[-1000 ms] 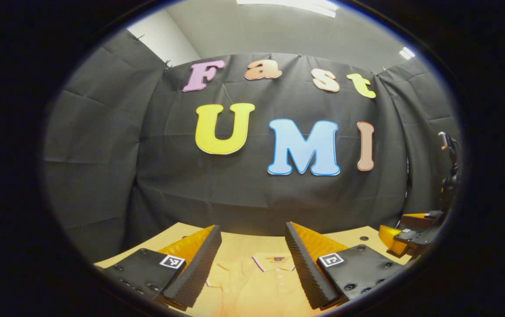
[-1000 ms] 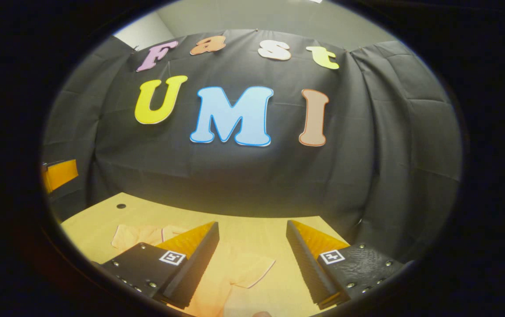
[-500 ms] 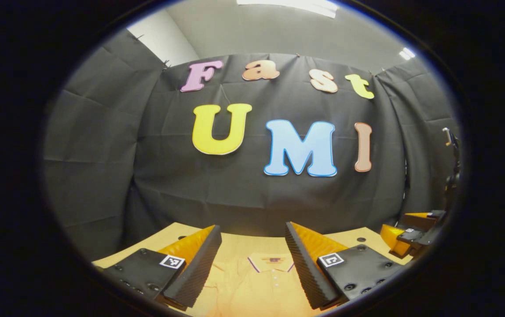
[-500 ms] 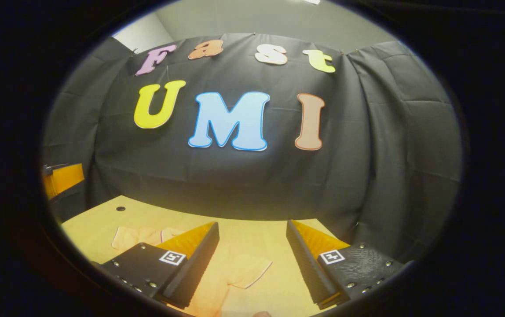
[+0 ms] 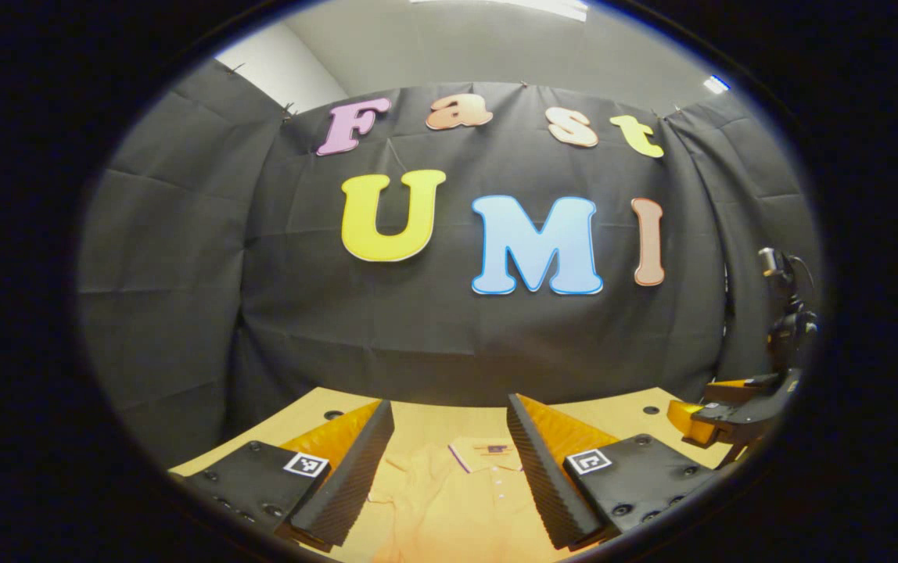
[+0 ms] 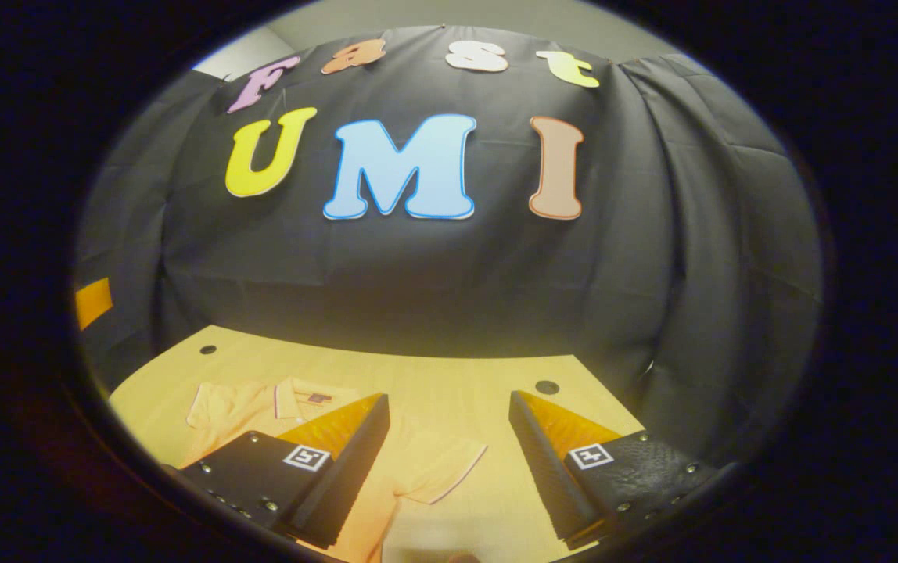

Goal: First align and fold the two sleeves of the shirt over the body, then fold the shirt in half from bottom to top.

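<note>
Light wooden table (image 6: 449, 383) carrying flat orange polo shirt (image 5: 449, 500), sleeve (image 6: 437, 469) lying unfolded; I'm holding left gripper (image 5: 449, 461) and right gripper (image 6: 449, 461) above it, both gaping, gripping nothing.

light: dim booth, ceiling strip lamp (image 5: 505, 6) glows at top of left gripper view | wall: dark cloth soaks up light, creases faintly lit | table (image 6: 433, 383): warm, brightest patch, soft shadow along its far edge | distortion: strong fisheye bending at rims | focus: centre sharp, lowest edge blurred
</note>
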